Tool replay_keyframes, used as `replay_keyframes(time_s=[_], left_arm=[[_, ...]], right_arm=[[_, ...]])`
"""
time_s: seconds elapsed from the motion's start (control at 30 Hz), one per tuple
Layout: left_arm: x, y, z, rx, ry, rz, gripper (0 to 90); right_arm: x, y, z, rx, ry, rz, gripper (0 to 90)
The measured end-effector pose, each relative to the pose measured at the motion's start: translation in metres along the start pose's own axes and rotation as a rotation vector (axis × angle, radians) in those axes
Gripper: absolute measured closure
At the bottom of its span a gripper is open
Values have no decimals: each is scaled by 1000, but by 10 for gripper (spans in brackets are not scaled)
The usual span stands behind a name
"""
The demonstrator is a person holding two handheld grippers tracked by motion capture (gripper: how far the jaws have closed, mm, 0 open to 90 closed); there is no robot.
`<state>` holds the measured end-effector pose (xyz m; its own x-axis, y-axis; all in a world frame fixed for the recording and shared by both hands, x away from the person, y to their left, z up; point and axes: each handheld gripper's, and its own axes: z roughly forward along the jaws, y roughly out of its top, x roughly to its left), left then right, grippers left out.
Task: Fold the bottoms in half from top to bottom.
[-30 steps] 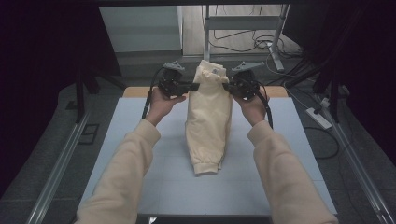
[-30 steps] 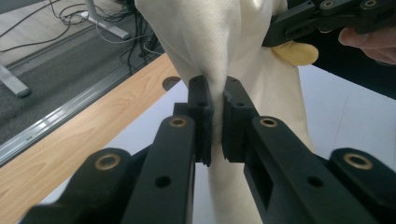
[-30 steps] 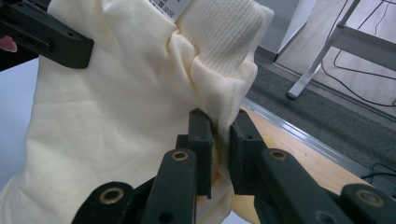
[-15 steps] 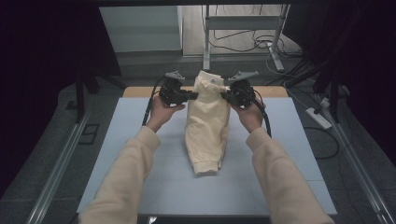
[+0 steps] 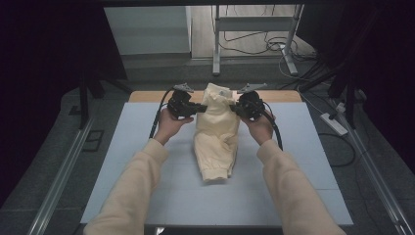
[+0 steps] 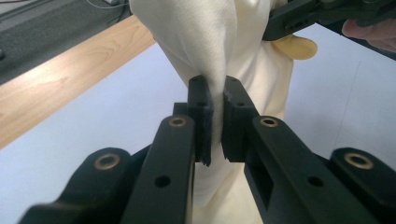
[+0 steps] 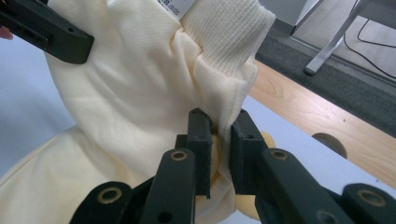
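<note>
Left tool (image 5: 199,108) clamped on a fold of the cream-yellow knit garment (image 5: 216,134), fabric pinched between its pads (image 6: 201,112). Right tool (image 5: 236,108) clamped on the opposite side, near the ribbed hem. Garment's top is held up between both tools near the far edge of the pale blue desk (image 5: 122,161); its cuffed lower end lies on the desk toward the centre.
</note>
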<state>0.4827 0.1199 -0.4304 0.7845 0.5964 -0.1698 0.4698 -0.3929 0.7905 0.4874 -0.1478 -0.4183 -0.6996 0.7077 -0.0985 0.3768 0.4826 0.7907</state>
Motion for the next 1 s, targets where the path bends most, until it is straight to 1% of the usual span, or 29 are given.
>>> replay_keyframes(time_s=[0.2, 0.47, 0.53, 0.77, 1.0], left_arm=[[-2, -9, 0, 2, -14, -5, 831], [-7, -20, 3, 0, -27, -9, 830], [-8, -21, 2, 2, -28, -7, 830], [-12, -27, 1, 5, -27, -9, 829], [-18, -32, 2, 12, -26, 3, 828]], right_arm=[[4, -5, 2, 6, 11, -4, 798], [10, -16, 1, 8, 23, 4, 798], [11, -19, 0, 4, 30, 11, 798], [14, -23, -3, 7, 47, 5, 797], [16, -29, -5, 10, 62, 10, 796]])
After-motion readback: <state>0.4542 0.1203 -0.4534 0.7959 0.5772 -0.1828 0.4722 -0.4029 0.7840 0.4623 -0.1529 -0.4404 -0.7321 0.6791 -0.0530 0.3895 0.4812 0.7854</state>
